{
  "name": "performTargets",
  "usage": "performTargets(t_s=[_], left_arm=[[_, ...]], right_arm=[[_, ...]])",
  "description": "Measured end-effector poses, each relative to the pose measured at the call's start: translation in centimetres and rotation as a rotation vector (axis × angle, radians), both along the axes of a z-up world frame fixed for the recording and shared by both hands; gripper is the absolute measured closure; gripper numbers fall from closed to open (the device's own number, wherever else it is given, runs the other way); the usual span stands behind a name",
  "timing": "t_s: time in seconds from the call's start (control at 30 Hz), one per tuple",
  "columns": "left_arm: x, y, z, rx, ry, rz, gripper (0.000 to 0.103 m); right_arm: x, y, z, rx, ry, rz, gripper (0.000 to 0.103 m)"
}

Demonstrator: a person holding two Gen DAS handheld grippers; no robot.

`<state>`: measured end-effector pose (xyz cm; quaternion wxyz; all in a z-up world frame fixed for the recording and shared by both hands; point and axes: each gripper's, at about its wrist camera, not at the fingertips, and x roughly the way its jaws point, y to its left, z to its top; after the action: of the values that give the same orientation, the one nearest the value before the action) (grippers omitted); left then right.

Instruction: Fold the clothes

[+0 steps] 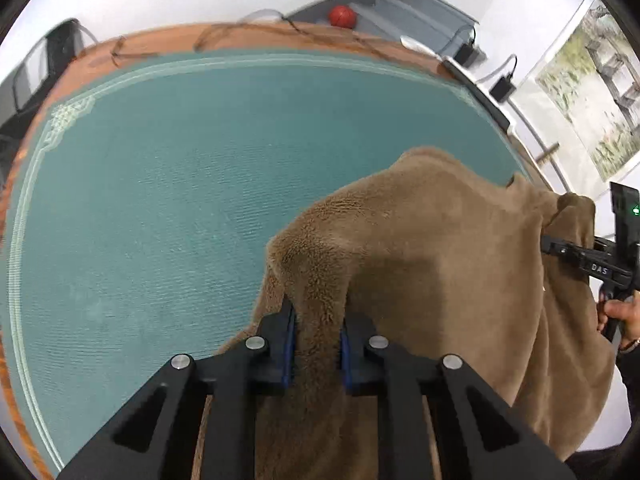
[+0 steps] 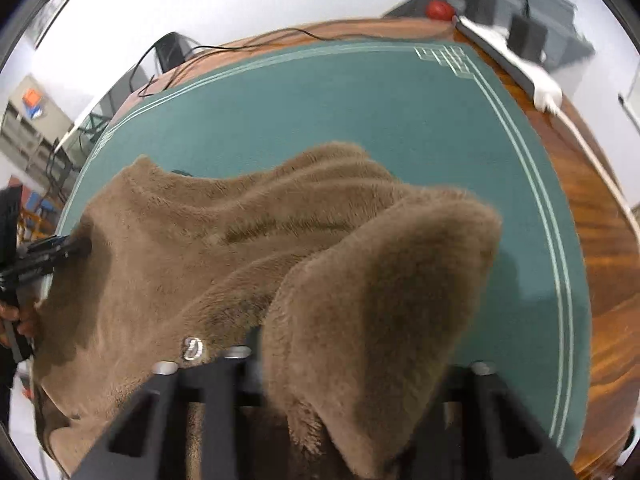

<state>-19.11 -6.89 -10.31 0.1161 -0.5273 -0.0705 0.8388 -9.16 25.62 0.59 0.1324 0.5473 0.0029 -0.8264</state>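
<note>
The brown fleece garment [image 1: 440, 260] is lying bunched on the green mat [image 1: 160, 200], stretching between the two tongs and hanging over the table's near edge beneath them. The left gripper [image 1: 318, 332] is pinching a ridge of fleece between its blue pads, jaws narrow. The right gripper [image 2: 352, 376] is mostly buried under a raised hump of fleece; cloth is sitting between its fingers and it appears to be gripping, though the pads are hidden.

No neat fold is showing yet: the cloth is rumpled and uneven, so I judge the task early, with spreading and every fold still to do.

The left wrist view is showing the right tongs entering the garment's far side, held by a hand [image 1: 618, 316]. The right wrist view alone is showing a small silver emblem [image 2: 193, 349] on the fleece just beside its fingers.
</note>
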Motion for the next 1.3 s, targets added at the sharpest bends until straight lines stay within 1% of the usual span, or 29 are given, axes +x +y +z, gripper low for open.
performTargets(t_s=[0.03,0.1,0.2,0.27,0.37,0.4,0.43,0.47,0.5,0.57,0.63,0.67,0.73,0.8,0.87,0.9,1.0,1.1,1.13,1.2,1.3], left_arm=[[0.3,0.0,0.7,-0.019,0.036,0.024,0.085],[1.3,0.0,2.6,-0.087,0.143,0.086,0.086],[2.6,0.1,5.4,-0.188,0.303,0.180,0.086],[2.5,-1.0,6.0,-0.223,0.334,0.260,0.086],[2.2,-2.5,6.8,-0.275,0.377,0.379,0.085],[1.6,-3.1,6.4,-0.287,0.351,0.405,0.083],[1.4,-4.0,5.8,-0.285,0.310,0.414,0.082],[1.1,-4.8,5.3,-0.282,0.270,0.423,0.080],[1.0,-5.5,4.7,-0.279,0.228,0.419,0.077],[1.1,-6.7,3.8,-0.276,0.162,0.418,0.077],[1.9,-7.3,3.7,-0.248,0.139,0.414,0.075],[2.3,-7.5,3.7,-0.233,0.128,0.412,0.074],[3.1,-8.1,3.7,-0.206,0.106,0.409,0.067],[4.6,-7.4,4.0,-0.208,0.107,0.387,0.062],[5.8,-6.8,4.6,-0.209,0.109,0.358,0.061],[6.3,-6.3,5.0,-0.208,0.111,0.337,0.061],[9.7,-4.8,6.6,-0.212,0.119,0.275,0.059],[13.1,-3.6,8.1,-0.218,0.134,0.252,0.050],[14.3,-3.2,8.6,-0.220,0.138,0.245,0.048],[16.8,-2.6,9.0,-0.236,0.140,0.229,0.046],[20.9,-1.1,9.0,-0.274,0.136,0.199,0.045]], right_arm=[[0.1,-0.3,0.7,0.012,0.029,0.006,0.074],[0.4,-1.2,2.4,0.055,0.109,0.020,0.075],[0.8,-2.7,5.6,0.119,0.262,0.036,0.075],[0.5,-3.7,7.5,0.132,0.357,0.024,0.075],[-0.8,-5.0,9.2,0.154,0.445,-0.002,0.075],[-1.6,-5.4,9.2,0.152,0.452,-0.004,0.073],[-2.6,-5.4,8.9,0.141,0.430,0.001,0.071],[-3.2,-5.5,8.7,0.130,0.397,0.000,0.060],[-3.6,-5.6,8.5,0.121,0.374,-0.001,0.045],[-3.0,-5.5,8.6,0.113,0.389,0.006,0.034],[-1.8,-5.5,9.3,0.112,0.422,0.027,0.027],[-1.1,-5.4,9.5,0.107,0.421,0.039,0.025],[0.3,-5.1,9.5,0.090,0.401,0.071,0.025],[1.8,-4.7,9.4,0.072,0.377,0.106,0.025],[3.6,-4.2,9.2,0.047,0.349,0.145,0.025],[5.0,-3.9,9.0,0.042,0.340,0.156,0.025],[9.0,-2.6,8.0,0.011,0.292,0.186,0.025],[13.5,-0.9,6.6,-0.022,0.236,0.184,0.025],[15.0,-0.4,6.0,-0.023,0.219,0.186,0.025],[17.8,0.1,5.0,0.016,0.195,0.217,0.025],[21.4,0.5,3.5,0.067,0.149,0.304,0.025]])
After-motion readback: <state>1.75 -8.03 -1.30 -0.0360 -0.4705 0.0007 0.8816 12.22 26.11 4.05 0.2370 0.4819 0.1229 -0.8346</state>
